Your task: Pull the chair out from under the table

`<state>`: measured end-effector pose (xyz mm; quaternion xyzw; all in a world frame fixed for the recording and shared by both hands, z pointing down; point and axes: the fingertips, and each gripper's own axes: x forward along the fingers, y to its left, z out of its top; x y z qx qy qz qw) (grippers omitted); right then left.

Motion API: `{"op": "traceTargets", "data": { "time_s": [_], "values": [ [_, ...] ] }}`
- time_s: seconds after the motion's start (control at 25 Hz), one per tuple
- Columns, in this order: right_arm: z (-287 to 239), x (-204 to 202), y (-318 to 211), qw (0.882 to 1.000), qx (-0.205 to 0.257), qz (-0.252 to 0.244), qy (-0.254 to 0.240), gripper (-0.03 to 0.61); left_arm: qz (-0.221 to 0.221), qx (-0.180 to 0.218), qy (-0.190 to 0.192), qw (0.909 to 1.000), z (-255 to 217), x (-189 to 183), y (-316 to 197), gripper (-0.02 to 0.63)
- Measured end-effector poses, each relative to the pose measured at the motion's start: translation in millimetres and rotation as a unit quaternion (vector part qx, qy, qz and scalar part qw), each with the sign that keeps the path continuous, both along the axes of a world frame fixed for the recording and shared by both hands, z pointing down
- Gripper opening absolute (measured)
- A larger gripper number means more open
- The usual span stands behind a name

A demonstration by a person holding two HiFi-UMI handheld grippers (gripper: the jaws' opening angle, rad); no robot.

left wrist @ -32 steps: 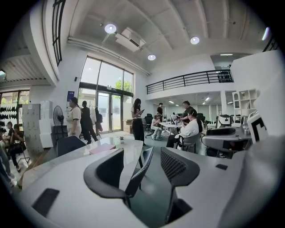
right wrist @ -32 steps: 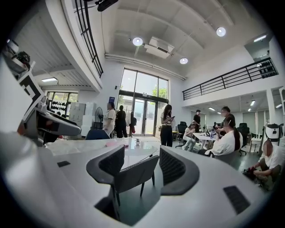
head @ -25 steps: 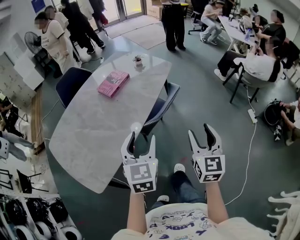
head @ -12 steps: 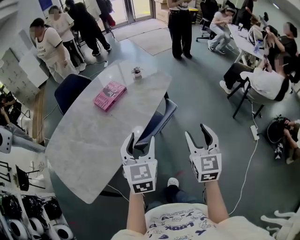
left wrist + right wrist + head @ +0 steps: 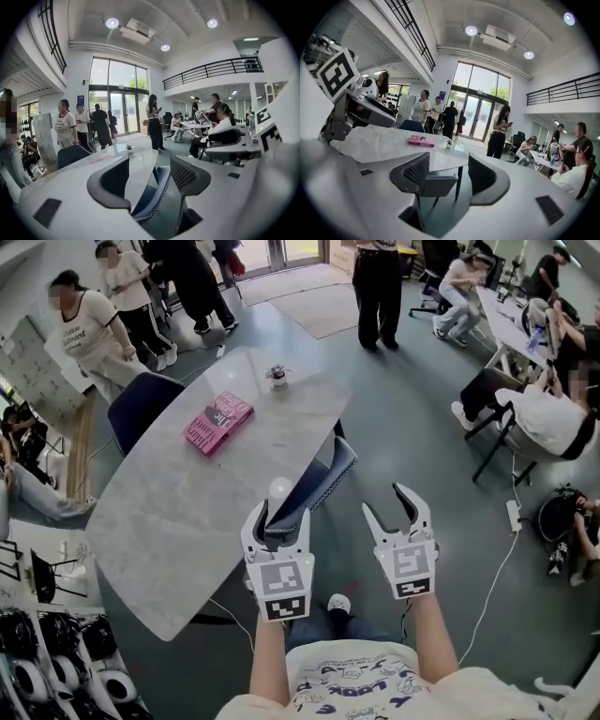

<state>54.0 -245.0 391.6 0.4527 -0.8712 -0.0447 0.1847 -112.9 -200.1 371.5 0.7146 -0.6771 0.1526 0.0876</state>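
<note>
Left tool [image 5: 284,519]: jaws apart and gripping nothing; it points slightly downward at the chair's back.
Right tool [image 5: 395,512]: jaws wide and have just been opening further; nothing is between them, and only open floor lies under it.
Chair [image 5: 325,476]: just ahead of the left tool and ahead-left of the right tool. It is tucked under the bench, with its back sticking out past the edge. In the left gripper view its stitched top edge lines up with the gap between the jaws, but no contact shows.
Bench [image 5: 164,521]: to the left of and beyond both tools, its near edge close beside the left tool.
Pink book [image 5: 218,422] and small plant [image 5: 277,377]: on the bench, well beyond the tools.
Step in hand: judged to be the approach. The chair is not yet gripped and not yet out.
Risk 1: the left tool could close on or knock the bench edge instead of the chair back, because the 2 sit so close together.
Risk 2: a grip by 1 tool alone may swing the chair, so a leg could catch on the bench's support.
Risk 3: a shallow bite on the rounded back edge may slip off once the pull starts.
Risk 4: a jolt to the bench could tip the small plant.
Risk 5: the person's shoe [image 5: 337,603] lies behind the tools, in the chair's path.
</note>
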Motion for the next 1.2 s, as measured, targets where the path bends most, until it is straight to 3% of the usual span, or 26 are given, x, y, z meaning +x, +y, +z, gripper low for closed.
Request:
{"op": "traceTargets", "data": {
  "time_s": [0.52, 1.2],
  "values": [
    [51, -31, -37, 0.996, -0.049, -0.053, 0.054, 0.279, 0.028, -0.071, -0.014, 0.997, 51, -1, -32, 0.288],
    [122, -63, -82, 0.98, -0.107, -0.099, 0.137, 0.281, 0.092, -0.183, -0.024, 0.9786, 131, 2, -75, 0.305]
  ]
}}
